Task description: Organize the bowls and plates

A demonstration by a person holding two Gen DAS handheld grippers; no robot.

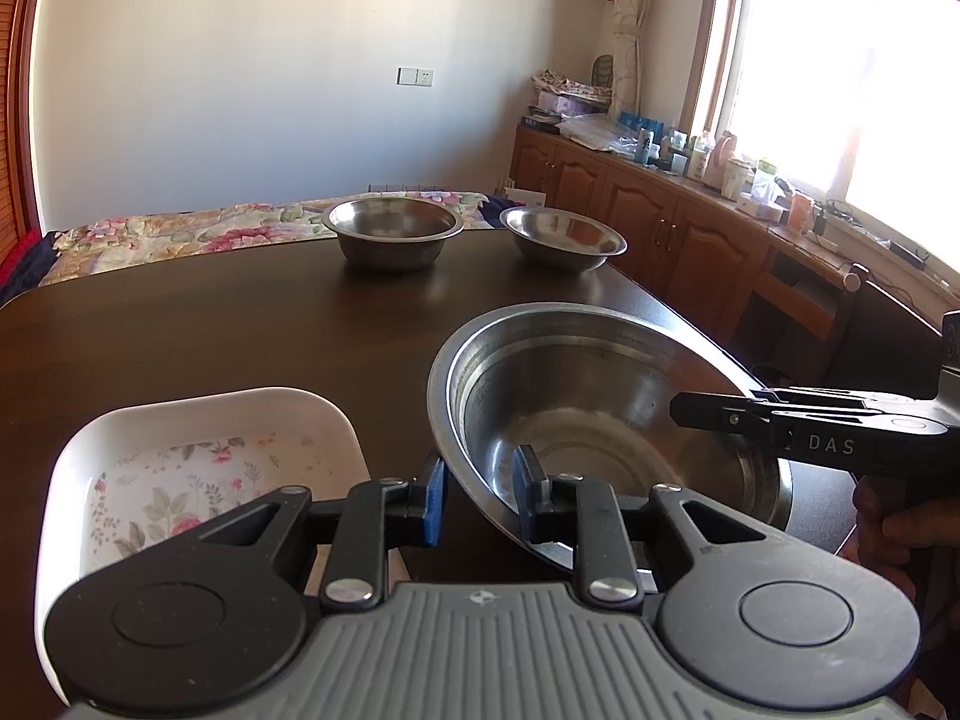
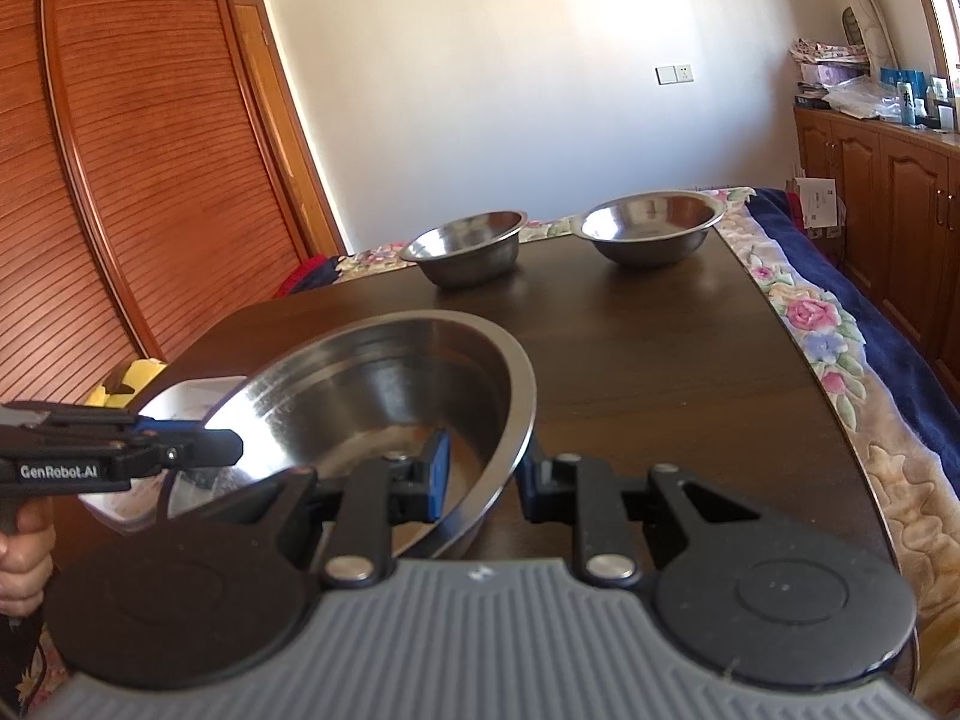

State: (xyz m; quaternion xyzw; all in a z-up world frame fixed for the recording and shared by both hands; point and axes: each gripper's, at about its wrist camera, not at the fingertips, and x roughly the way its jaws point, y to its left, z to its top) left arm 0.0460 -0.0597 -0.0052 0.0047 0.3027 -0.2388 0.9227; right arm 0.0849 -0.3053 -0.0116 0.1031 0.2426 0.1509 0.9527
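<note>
A large steel bowl (image 1: 600, 408) (image 2: 372, 384) hangs tilted over the dark wooden table (image 1: 240, 330) (image 2: 660, 360), held from both sides. My left gripper (image 1: 480, 495) (image 2: 237, 450) is shut on its left rim, one blue pad inside the bowl and one outside. On the opposite rim my right gripper (image 2: 486, 480) (image 1: 675, 408) is shut in the same way. A white dish with a floral bottom (image 1: 198, 468) (image 2: 198, 390) sits on the table just left of the bowl. Two smaller steel bowls (image 1: 393, 228) (image 1: 561, 237) (image 2: 465, 246) (image 2: 648, 225) stand apart at the far edge.
A bed with a floral cover (image 1: 180, 234) (image 2: 810, 324) runs along the table's far and right sides. Wooden cabinets (image 1: 660, 222) with clutter on top line the window wall. A slatted wardrobe (image 2: 120, 180) stands at the left. A yellow object (image 2: 141, 372) lies by the table's left corner.
</note>
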